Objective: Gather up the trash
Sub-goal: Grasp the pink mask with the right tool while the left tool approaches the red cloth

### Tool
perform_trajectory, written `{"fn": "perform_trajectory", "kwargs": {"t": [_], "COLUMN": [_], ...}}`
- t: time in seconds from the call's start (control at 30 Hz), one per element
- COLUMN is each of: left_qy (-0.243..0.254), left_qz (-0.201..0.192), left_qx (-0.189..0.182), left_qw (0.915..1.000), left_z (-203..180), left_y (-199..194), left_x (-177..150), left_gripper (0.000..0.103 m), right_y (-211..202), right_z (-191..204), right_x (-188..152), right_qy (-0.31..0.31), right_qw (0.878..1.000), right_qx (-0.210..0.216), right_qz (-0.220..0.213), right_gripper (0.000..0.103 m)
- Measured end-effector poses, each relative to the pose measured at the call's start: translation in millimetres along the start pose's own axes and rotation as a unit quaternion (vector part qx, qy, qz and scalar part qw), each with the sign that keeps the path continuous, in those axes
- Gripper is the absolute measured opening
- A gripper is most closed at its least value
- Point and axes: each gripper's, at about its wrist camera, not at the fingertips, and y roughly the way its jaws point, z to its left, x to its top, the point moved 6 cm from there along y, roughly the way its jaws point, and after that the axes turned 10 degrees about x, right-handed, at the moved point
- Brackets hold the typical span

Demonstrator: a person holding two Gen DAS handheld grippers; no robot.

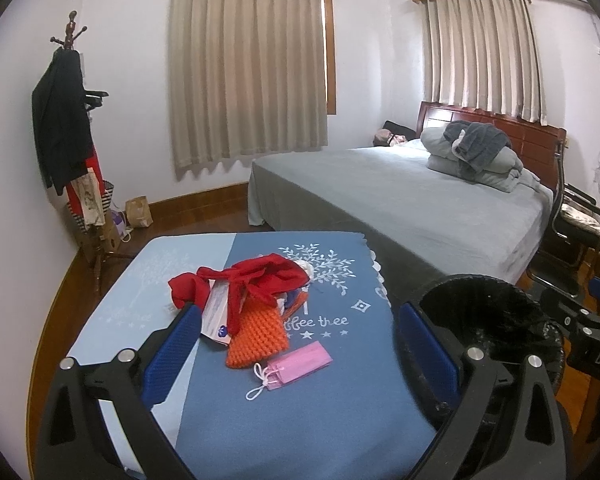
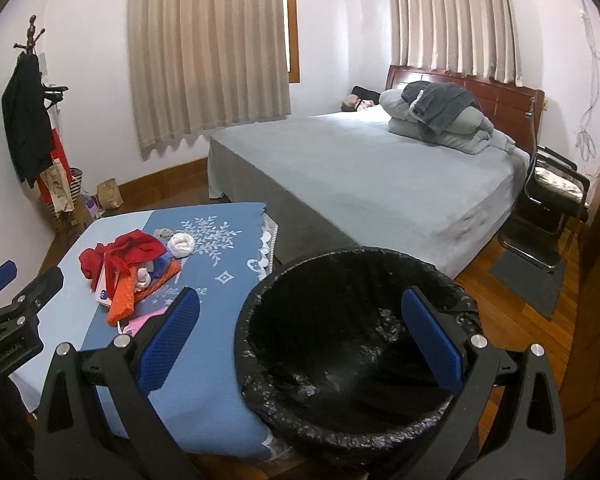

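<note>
A pile of items lies on the blue-clothed table (image 1: 308, 408): a red cloth (image 1: 260, 276), an orange knitted piece (image 1: 256, 336), a white packet (image 1: 216, 312) and a pink face mask (image 1: 300, 364). In the right wrist view the pile (image 2: 132, 268) also shows a white wad (image 2: 181, 245). A bin lined with a black bag (image 2: 352, 344) stands right of the table; it also shows in the left wrist view (image 1: 488, 320). My left gripper (image 1: 300, 340) is open and empty above the table, near the mask. My right gripper (image 2: 300, 336) is open and empty over the bin's near rim.
A bed (image 2: 360, 176) with folded bedding stands behind the table. A coat rack (image 1: 68, 128) with hanging clothes and bags stands at the left wall. A black chair (image 2: 552, 196) and a grey mat (image 2: 528, 280) are at the right on the wooden floor.
</note>
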Motion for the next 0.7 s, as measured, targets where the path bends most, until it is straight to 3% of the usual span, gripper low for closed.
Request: {"fn": "perform_trajectory", "kwargs": {"t": [0.37, 0.7], "left_qy": [-0.002, -0.029], "left_qz": [0.015, 0.06], "left_qx": [0.068, 0.095], "left_qw": [0.9976, 0.9932], "left_z": [60, 107], "left_y": [45, 90], "left_x": [-21, -58], "left_gripper": [0.097, 0.097], "right_y": [68, 143], "right_z": [52, 106], "right_x": [-9, -35], "right_qy": [-0.024, -0.059], "right_qw": [0.998, 0.99], "right_qx": [0.061, 0.108], "right_qz": [0.025, 0.073], "right_gripper": [0.098, 0.095]}}
